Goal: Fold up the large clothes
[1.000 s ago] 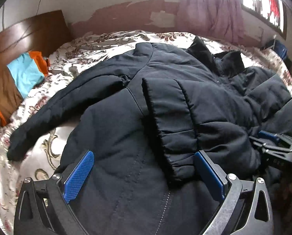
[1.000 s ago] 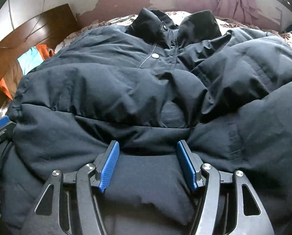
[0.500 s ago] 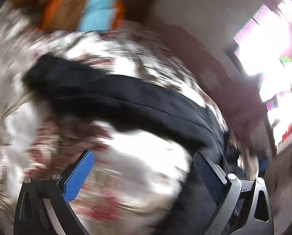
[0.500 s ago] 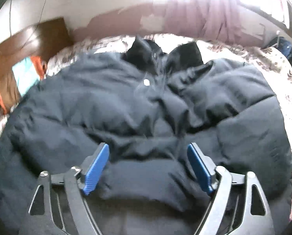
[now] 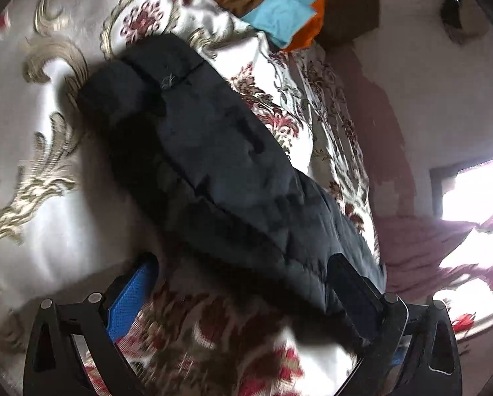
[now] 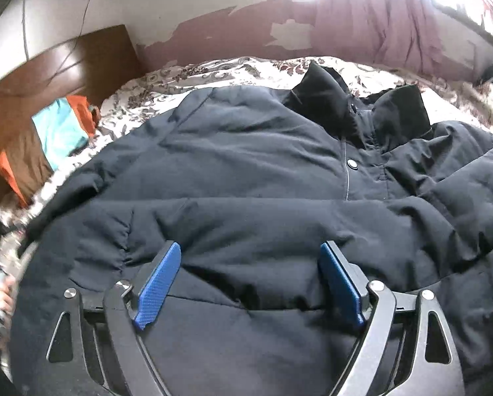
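A floral-covered bed (image 6: 233,69) is seen with a dark padded jacket (image 6: 263,171) spread across it, collar toward the far wall, one sleeve (image 5: 213,165) laid out over the cover. The right tongs (image 6: 249,283) are opening over the jacket's lower front, fabric between the pads but not pinched. The left tongs (image 5: 243,293) are spread wide beside the sleeve, nothing gripped.

A bed (image 6: 239,66) is covered by a cream floral bedspread (image 5: 31,132). A dark padded jacket (image 6: 263,178) is spread across it, and orange, brown and turquoise cloths (image 6: 48,145) are piled by the headboard (image 6: 74,62).
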Demonstrator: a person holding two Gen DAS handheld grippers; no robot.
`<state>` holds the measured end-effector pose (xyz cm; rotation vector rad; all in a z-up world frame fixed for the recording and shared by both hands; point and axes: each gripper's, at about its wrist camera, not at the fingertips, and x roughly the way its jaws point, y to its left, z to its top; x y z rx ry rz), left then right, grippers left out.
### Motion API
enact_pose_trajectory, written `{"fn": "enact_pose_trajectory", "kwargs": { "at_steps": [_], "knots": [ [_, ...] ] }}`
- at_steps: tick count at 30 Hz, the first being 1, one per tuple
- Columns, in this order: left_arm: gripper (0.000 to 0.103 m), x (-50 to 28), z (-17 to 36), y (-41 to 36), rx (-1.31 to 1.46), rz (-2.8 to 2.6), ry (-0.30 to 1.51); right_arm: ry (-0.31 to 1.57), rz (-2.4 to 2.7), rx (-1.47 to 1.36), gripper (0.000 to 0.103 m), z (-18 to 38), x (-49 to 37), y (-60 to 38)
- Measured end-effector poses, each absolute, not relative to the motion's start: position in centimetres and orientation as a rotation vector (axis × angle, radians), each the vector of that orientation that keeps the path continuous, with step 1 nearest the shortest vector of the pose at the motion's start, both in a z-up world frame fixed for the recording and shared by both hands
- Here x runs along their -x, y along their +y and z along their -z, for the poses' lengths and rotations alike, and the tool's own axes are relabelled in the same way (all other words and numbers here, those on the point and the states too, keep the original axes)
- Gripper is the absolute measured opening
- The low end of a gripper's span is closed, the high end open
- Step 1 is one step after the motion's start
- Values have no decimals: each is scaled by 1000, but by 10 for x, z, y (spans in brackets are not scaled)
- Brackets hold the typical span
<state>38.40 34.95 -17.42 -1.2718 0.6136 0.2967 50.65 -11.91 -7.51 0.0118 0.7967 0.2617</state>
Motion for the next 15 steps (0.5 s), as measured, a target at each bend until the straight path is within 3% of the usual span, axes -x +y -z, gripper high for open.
{"fn": "enact_pose_trajectory", "kwargs": {
  "at_steps": [6,7,8,9,10,11,12,13,15],
  "knots": [
    [101,-391,186,364,1406,-291,560,791,-267,-81,94,86,-506,-129],
    [95,-390,186,366,1425,-303,543,791,-266,-78,94,86,-506,-128],
    [78,-386,186,367,1439,-325,525,791,-264,-74,94,86,-506,-128],
    [68,-386,185,368,1445,-337,513,791,-264,-73,94,86,-507,-128],
    [50,-387,183,368,1439,-348,514,791,-265,-75,94,86,-506,-130],
    [40,-388,181,369,1422,-358,520,793,-273,-82,94,86,-506,-132],
    [21,-389,177,370,1400,-358,518,795,-281,-91,94,85,-506,-134],
    [13,-390,171,371,1368,-353,510,797,-293,-108,94,82,-506,-138],
    [10,-386,147,371,1294,-352,468,793,-292,-137,94,75,-503,-147]
  ]
}}
